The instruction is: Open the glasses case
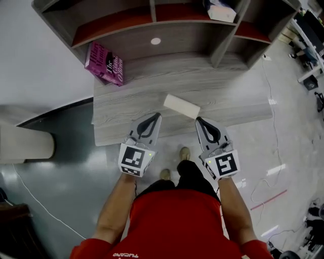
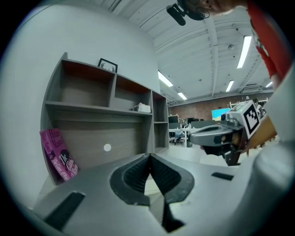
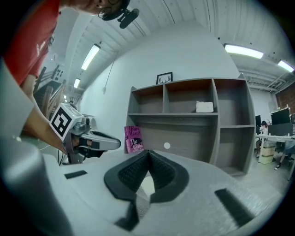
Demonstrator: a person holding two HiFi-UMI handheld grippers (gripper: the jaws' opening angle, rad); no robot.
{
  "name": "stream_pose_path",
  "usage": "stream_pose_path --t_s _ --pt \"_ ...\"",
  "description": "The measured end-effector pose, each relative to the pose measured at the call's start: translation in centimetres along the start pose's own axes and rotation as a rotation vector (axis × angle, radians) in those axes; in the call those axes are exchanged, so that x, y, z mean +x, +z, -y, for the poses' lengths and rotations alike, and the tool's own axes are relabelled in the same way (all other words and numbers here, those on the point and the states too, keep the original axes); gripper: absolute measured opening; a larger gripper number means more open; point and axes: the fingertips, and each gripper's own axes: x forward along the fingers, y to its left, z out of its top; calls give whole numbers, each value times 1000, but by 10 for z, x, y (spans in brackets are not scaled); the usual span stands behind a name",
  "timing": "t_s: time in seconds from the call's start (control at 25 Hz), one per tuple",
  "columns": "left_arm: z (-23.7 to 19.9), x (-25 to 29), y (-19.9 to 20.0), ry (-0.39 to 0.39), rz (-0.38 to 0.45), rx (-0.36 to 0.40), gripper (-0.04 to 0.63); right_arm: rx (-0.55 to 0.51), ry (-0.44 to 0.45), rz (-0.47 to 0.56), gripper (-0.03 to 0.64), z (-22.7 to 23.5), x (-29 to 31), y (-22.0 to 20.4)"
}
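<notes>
A white, closed glasses case (image 1: 181, 105) lies on the grey wooden desk (image 1: 131, 101), a little in from its front edge. My left gripper (image 1: 158, 115) is shut with nothing in it, its tips just left of the case and apart from it. My right gripper (image 1: 198, 120) is also shut and empty, its tips close to the case's right end. In the left gripper view the shut pads (image 2: 150, 159) meet and a sliver of the white case (image 2: 151, 185) shows under them. The right gripper view shows the same: touching pads (image 3: 148, 154) over a sliver of the case (image 3: 147, 185).
A pink book (image 1: 105, 63) leans at the desk's back left, under a grey shelf unit (image 1: 162, 20) holding a white object (image 1: 221, 12). A white disc (image 1: 156, 41) sits on the back panel. The person's shoes (image 1: 185, 153) stand on the glossy floor by the desk's front edge.
</notes>
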Motion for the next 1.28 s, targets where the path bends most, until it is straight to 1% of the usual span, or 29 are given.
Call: stream_pose_path --t_s 0.16,0.28,0.48,0.6,0.64,0.76,0.92,0.96,1.04,1.16,1.28 --pt "-7 28 -28 13 -70 -1 8 8 34 -52 5 23 18 -24" --pt "-14 45 -50 40 -126 -8 9 26 60 -135 5 37 28 -52" --pt "-28 61 -83 104 -236 -16 9 47 148 -140 5 46 49 -65" --pt "-34 66 -98 113 -298 -43 11 25 178 -157 6 48 59 -77" --pt "-35 68 -101 106 -316 -54 11 22 187 -166 6 47 62 -80" --pt "-37 77 -108 69 -362 -79 11 14 208 -206 40 44 70 -90" --pt "-38 85 -127 7 -417 -82 14 -19 219 -272 86 39 76 -107" --pt "-37 87 -132 -14 -431 -80 22 -24 219 -286 97 39 77 -110" --pt "-36 91 -140 -56 -457 -83 79 -28 219 -313 120 38 79 -116" --pt "-36 97 -149 -99 -492 -81 110 -36 225 -355 151 36 82 -124" --pt "-34 101 -161 -140 -547 -68 130 -48 233 -382 181 36 85 -133"
